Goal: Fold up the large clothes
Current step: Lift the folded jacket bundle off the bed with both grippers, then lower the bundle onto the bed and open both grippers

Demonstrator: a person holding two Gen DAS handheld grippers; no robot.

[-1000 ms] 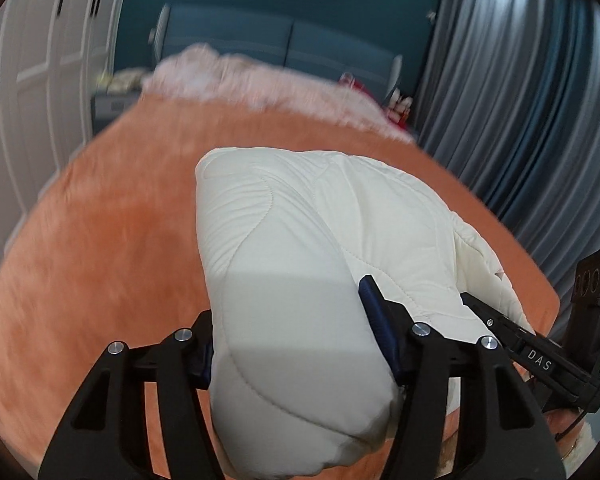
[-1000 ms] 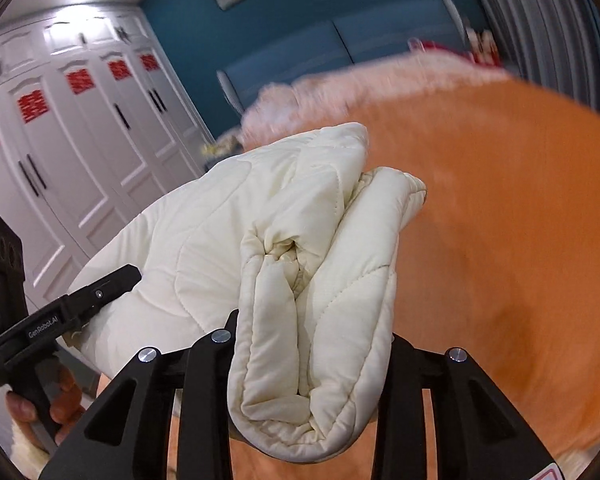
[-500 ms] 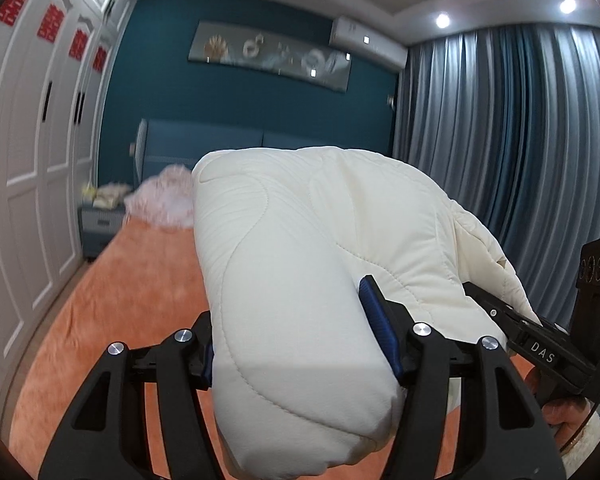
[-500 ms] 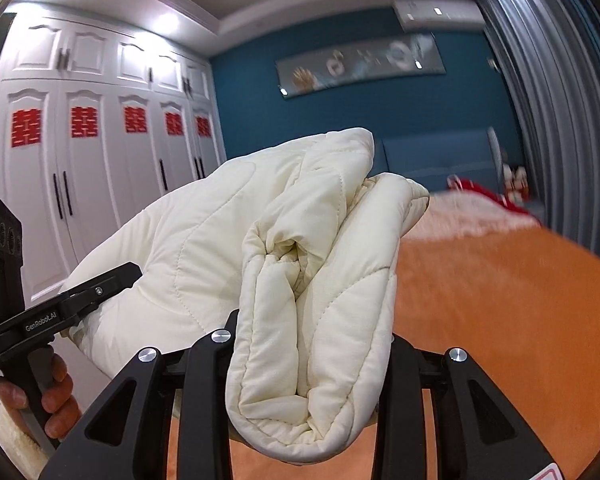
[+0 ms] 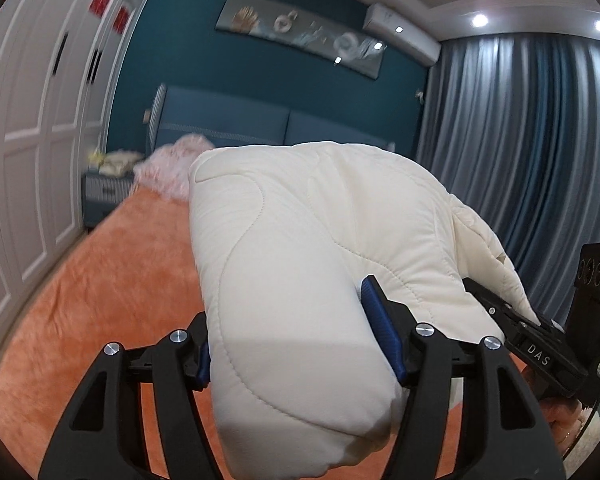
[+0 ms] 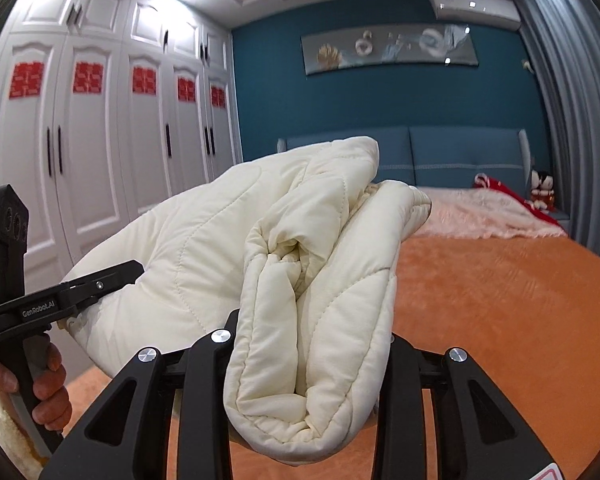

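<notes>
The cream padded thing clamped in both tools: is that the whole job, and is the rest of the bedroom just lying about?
Part of the job:
cream quilted garment, folded into a bundle
left gripper, jaws shut on it
right gripper, jaws shut on it
orange bedspread below

Just lying about:
pink blanket
red cloth
white wardrobe
grey curtains

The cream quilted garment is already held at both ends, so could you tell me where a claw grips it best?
Grip the cream quilted garment at its thick folded ends, coming end-on along its length, much as now: the left claw clamps the smooth rounded fold, the right claw the bunched layered edge. The stacked padding there fills the claw, so layers probably stay together; the middle span is too broad to pinch.
</notes>
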